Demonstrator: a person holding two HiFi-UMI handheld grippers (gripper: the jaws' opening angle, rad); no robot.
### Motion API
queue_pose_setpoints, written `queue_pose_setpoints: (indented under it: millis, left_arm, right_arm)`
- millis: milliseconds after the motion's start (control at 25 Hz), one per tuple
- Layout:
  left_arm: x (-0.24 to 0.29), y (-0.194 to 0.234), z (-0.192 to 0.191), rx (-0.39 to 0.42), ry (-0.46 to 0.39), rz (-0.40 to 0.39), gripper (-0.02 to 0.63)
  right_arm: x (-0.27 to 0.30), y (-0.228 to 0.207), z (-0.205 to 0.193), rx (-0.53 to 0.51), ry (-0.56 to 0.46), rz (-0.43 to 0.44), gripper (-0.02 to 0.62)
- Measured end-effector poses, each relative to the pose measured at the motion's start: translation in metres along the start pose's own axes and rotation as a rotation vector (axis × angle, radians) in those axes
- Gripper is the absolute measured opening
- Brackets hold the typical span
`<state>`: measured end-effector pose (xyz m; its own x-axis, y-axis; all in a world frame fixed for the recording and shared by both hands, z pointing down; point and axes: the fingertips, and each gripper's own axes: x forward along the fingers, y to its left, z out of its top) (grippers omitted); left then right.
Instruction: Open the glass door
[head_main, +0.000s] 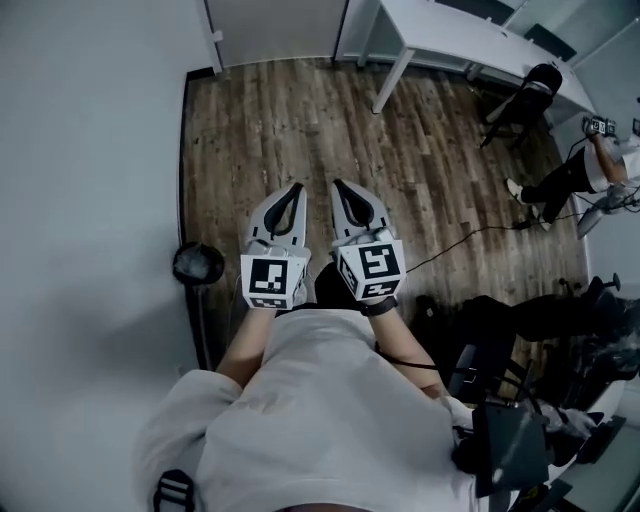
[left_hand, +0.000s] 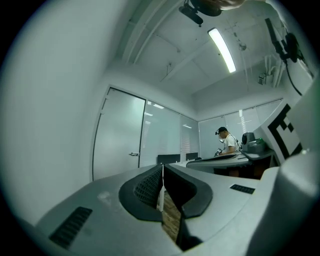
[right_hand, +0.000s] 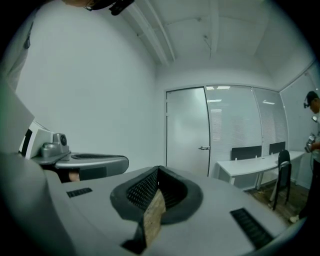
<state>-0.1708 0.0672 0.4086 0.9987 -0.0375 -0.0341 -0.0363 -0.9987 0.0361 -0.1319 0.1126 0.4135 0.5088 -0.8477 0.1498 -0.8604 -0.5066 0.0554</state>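
Note:
The frosted glass door (left_hand: 120, 135) stands closed in the far wall, its small metal handle (left_hand: 134, 154) on its right side. In the right gripper view the same door (right_hand: 187, 132) and handle (right_hand: 203, 148) lie straight ahead, and in the head view the door (head_main: 275, 28) is at the top edge. My left gripper (head_main: 293, 187) and right gripper (head_main: 337, 183) are held side by side over the wood floor, far short of the door. The left gripper (left_hand: 162, 167) is shut with nothing in it. The right gripper (right_hand: 158, 170) is shut and empty too.
A white wall (head_main: 90, 150) runs along the left. A white table (head_main: 470, 45) and black chair (head_main: 525, 95) stand at the back right, near a seated person (head_main: 580, 170). A black round object on a stand (head_main: 198, 264) sits by the wall. Dark equipment (head_main: 510, 440) crowds the lower right.

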Motion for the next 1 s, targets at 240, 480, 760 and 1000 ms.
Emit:
queue_pose_setpoints:
  millis: [240, 480, 760, 1000]
  left_arm:
    - [0.064, 0.015, -0.013, -0.017, 0.019, 0.0, 0.008]
    - [0.166, 0.041, -0.019, -0.005, 0.023, 0.04, 0.009]
    - [0.313, 0.036, 0.01, 0.015, -0.036, 0.052, 0.009]
    - [0.37, 0.045, 0.01, 0.026, -0.057, 0.071, 0.009]
  right_arm:
    - [0.047, -0.052, 0.001, 0.02, 0.001, -0.03, 0.002]
    - [0.126, -0.125, 0.004, 0.018, -0.026, 0.002, 0.002]
    - [0.182, -0.258, 0.035, 0.021, -0.087, -0.027, 0.002]
    - [0.231, -0.33, 0.037, 0.083, -0.108, -0.061, 0.002]
